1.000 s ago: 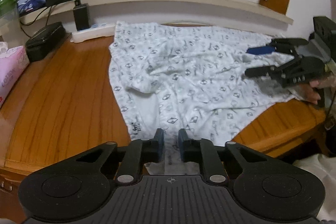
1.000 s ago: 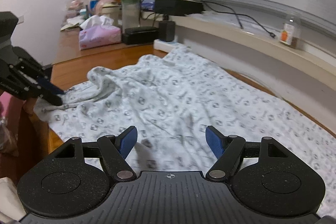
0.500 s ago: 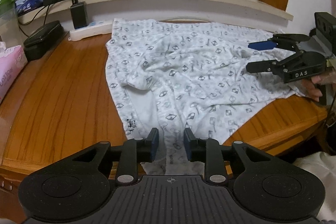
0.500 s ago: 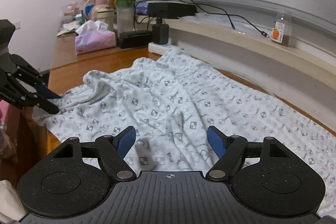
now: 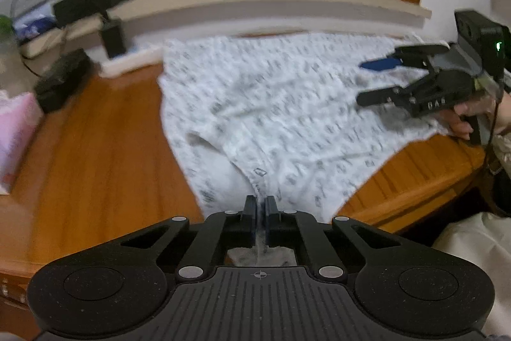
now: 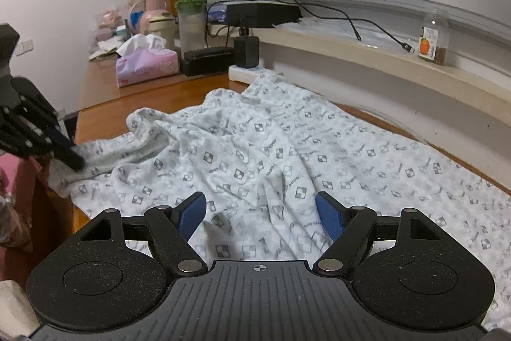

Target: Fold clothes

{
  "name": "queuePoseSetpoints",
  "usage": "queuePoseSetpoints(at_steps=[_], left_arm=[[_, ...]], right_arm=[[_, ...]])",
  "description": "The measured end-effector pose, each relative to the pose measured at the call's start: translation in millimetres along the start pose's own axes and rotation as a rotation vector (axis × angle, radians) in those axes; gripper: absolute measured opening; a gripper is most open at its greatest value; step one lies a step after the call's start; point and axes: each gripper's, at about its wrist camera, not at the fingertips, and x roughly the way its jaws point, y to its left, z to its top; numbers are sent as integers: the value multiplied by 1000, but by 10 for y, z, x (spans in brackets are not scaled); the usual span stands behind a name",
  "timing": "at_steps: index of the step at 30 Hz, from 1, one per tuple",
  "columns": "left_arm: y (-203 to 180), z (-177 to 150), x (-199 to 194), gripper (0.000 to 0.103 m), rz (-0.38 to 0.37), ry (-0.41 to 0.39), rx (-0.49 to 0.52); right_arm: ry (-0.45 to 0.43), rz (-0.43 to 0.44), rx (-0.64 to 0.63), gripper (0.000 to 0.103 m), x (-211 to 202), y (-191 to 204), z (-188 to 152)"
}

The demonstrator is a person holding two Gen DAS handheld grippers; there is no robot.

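Left gripper (image 5: 260,206) newly clamped on garment (image 5: 287,117)

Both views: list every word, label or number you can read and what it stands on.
"COTTON": pink tissue pack, right view.
"DAS": on the right claw, blurred in the left view.
Bottle: orange picture, its text too small to read.
Garment: printed words too small to read.

The pink tissue pack (image 6: 147,66) on the desk (image 6: 153,91) reads "LOTION". The right claw (image 5: 377,79) bears raised letters that look like "DAS", blurred. The bottle (image 6: 432,37) has an orange pictured on its label, words too small.
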Motion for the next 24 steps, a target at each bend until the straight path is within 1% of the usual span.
queuePoseSetpoints(at_steps=[1, 5, 6, 8, 11, 12, 13, 15, 16, 19, 24], left_arm=[[44, 19, -96, 5, 6, -4, 0], [273, 42, -541, 4, 73, -21, -35], [331, 22, -636, 4, 85, -11, -49], [413, -77, -727, 4, 85, 52, -64], [442, -275, -641, 5, 65, 158, -76], [435, -318, -615, 5, 74, 175, -69], [443, -332, -603, 8, 84, 174, -70], [483, -303, -605, 19, 84, 151, -85], [496, -267, -599, 22, 86, 133, -91], [492, -134, -517, 22, 102, 99, -91], [385, 19, -302, 22, 107, 101, -55]], right_arm=[[-5, 2, -3, 75, -7, 6, 27], [-30, 5, -25, 75, -79, 42, 136], [-35, 6, -31, 75, -98, 51, 161], [-35, 10, -33, 75, -115, 61, 186], [-15, 24, -40, 75, -83, 67, 176], [-6, 27, -41, 75, -59, 67, 168], [3, 30, -41, 75, -34, 67, 160], [16, 39, -36, 75, 12, 67, 160], [20, 46, -34, 75, 35, 68, 169], [26, 53, -35, 75, 83, 80, 215], [25, 50, -54, 75, 92, 124, 264]])
